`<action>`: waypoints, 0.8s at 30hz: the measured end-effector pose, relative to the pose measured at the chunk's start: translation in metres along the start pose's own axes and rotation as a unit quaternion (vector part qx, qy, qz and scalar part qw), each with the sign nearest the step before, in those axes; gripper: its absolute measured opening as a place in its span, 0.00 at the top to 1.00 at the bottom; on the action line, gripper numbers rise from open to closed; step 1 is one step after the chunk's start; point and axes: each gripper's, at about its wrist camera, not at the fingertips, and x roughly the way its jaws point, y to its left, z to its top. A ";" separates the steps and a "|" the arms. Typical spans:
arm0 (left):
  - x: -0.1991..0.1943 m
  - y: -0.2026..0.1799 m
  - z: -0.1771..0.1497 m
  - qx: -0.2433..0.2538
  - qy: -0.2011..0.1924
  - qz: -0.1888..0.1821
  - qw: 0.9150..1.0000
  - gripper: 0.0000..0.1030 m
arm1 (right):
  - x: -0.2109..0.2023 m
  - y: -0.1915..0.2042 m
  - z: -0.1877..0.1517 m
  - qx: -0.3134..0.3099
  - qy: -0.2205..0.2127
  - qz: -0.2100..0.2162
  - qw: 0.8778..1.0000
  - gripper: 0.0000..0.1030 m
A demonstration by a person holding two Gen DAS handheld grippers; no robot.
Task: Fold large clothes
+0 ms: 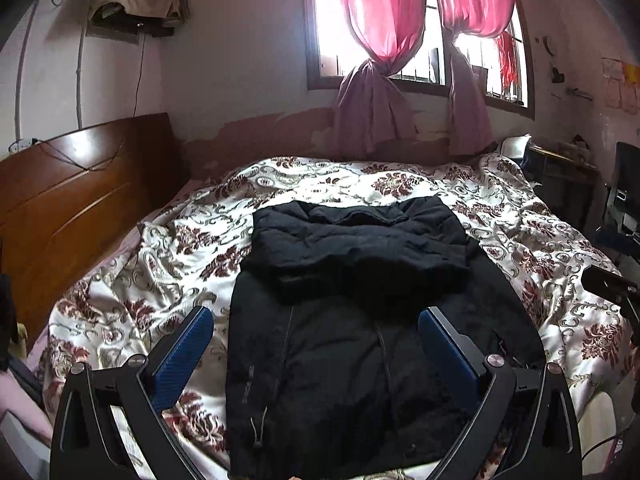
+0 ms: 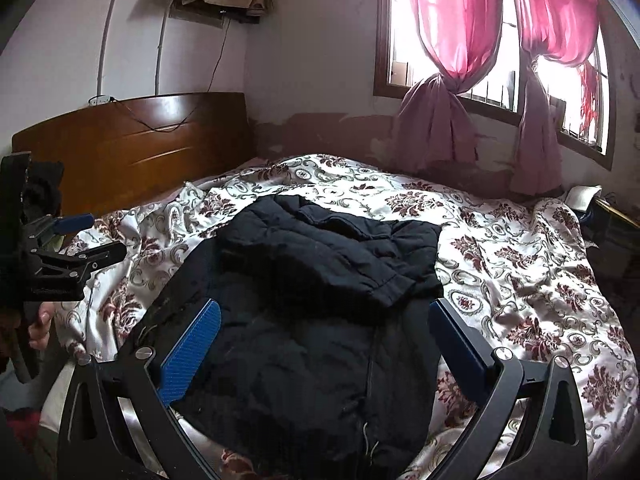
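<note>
Reading the print: small pale lettering runs down the black puffer jacket (image 1: 360, 320) near its zipper, too blurry to make out
Jacket look: quilted, dark, top part folded down over the body
Jacket spot: on the floral bedspread (image 1: 160, 248)
Left gripper (image 1: 316, 330): spread wide, empty, above the jacket's near half
Right gripper (image 2: 326, 322): same, gaping, nothing held

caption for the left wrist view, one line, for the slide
Open left claw above a partly folded black jacket on a floral bedspread, pink curtains behind.
</note>
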 end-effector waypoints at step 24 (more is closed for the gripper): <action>0.017 0.014 -0.077 -0.048 0.084 0.026 0.995 0.00 | 0.002 0.010 -0.068 0.030 0.029 -0.006 0.999 0.01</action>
